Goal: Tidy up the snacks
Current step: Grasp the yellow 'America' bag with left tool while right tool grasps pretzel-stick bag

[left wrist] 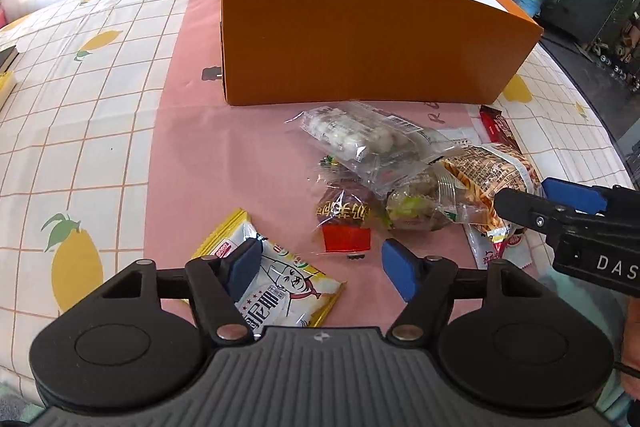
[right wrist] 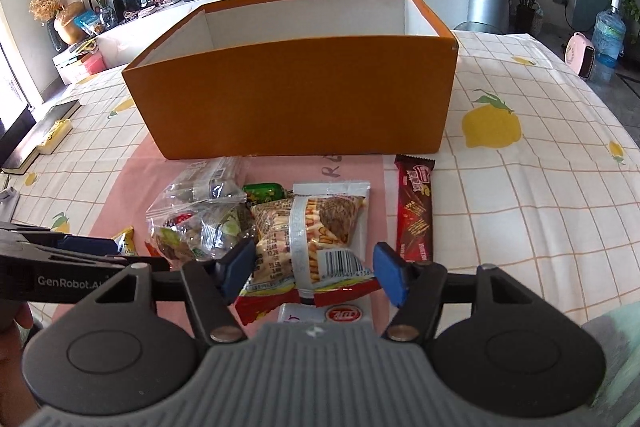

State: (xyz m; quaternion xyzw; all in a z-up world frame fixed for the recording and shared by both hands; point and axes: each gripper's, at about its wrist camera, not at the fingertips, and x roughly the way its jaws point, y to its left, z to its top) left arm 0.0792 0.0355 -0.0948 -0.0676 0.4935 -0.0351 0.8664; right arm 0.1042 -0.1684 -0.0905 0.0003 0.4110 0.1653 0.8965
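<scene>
Between the parted pads of the right gripper [right wrist: 315, 273], a light, crinkly peanut packet [right wrist: 310, 231] awaits a pinch across its middle; left gripper [left wrist: 320, 267] hovers open.

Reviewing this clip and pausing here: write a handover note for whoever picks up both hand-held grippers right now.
Left hand-held gripper: open, over the yellow-white packet, nothing gripped.
Right hand-held gripper: open, astride the noodle-snack bag, pads not pressing.
Things: orange box shows no snacks inside, though its floor is hidden. The clear bags, green candy and chocolate bar lie in front of it.
Done: nothing boxed yet.
Left: grip each snack and put it in the box.
</scene>
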